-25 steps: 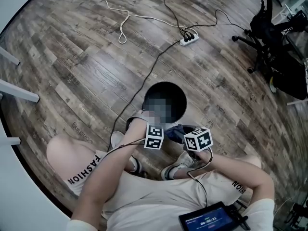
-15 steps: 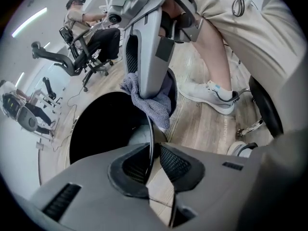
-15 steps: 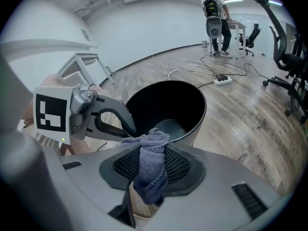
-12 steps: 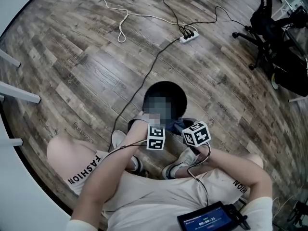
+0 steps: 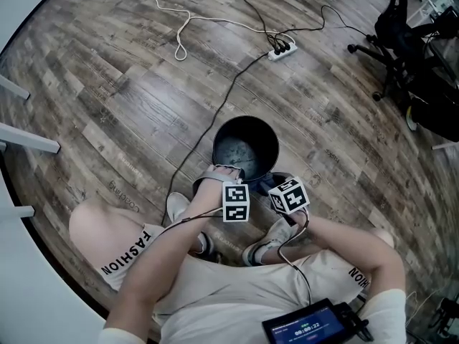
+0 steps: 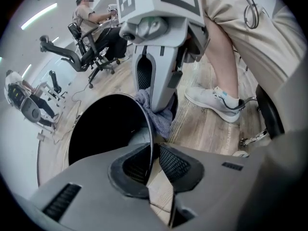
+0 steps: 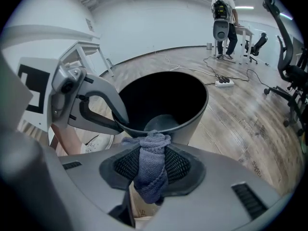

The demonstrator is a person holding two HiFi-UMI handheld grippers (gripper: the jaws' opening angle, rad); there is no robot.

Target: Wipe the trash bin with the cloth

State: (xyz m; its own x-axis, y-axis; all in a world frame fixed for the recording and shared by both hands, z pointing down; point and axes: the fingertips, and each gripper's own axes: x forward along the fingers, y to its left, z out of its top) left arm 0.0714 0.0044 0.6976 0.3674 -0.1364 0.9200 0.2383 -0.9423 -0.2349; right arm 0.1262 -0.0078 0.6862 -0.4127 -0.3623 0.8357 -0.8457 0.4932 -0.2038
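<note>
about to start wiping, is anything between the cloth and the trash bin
Nothing visible. The cloth in the right hand-held gripper sits at the outer wall of the trash bin. The left hand-held gripper, whose jaws have just been closing on the rim, is off to one side.

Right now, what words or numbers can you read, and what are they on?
"FASHION": on the left leg of the person's shorts.
"00:00:22", as far as it can be read: on the small screen at the person's lap.
Floor print: too blurred to read.
Right-leg lettering: partly hidden, unreadable.
</note>
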